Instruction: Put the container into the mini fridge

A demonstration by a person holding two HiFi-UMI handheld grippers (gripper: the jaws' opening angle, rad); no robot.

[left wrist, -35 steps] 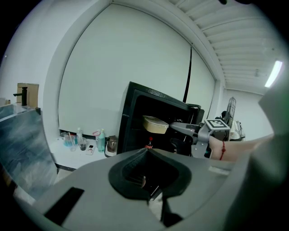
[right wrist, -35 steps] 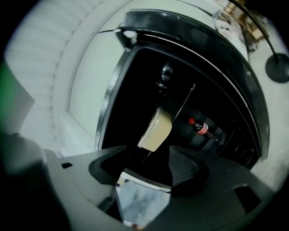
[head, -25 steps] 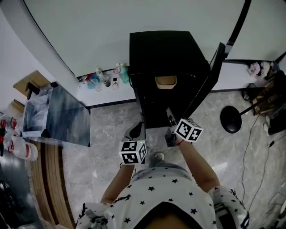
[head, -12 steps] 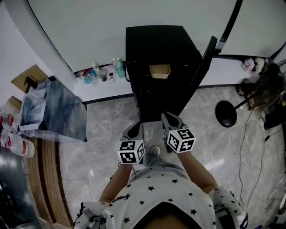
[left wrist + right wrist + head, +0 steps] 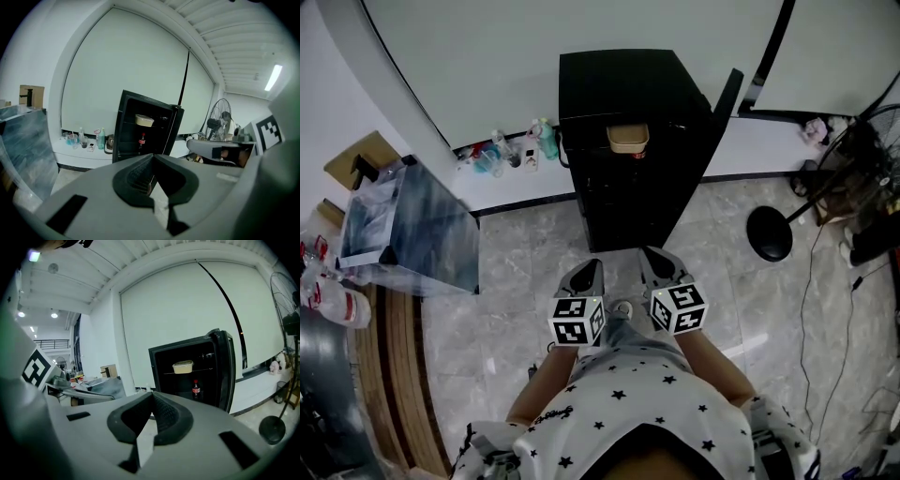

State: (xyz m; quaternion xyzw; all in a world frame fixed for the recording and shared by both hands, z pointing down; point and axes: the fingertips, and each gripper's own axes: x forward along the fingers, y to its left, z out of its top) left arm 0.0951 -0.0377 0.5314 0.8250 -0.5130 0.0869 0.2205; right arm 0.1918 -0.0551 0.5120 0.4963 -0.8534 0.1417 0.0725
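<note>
With the container (image 5: 628, 138) already on the upper shelf of the mini fridge (image 5: 619, 89), straight ahead of both tools and well apart from them, the step in hand looks like finishing up. The open door (image 5: 724, 108), ahead and right of the right tool (image 5: 654, 258), would best be swung shut slowly so nothing jolts. The left tool (image 5: 586, 270) and right tool are both closed and empty; the container is a shallow, pale lidded tub above a cola bottle (image 5: 196, 389).

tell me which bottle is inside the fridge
The dark bottle with the red label; the other bottles stand on the white ledge beside the mini fridge.
</note>
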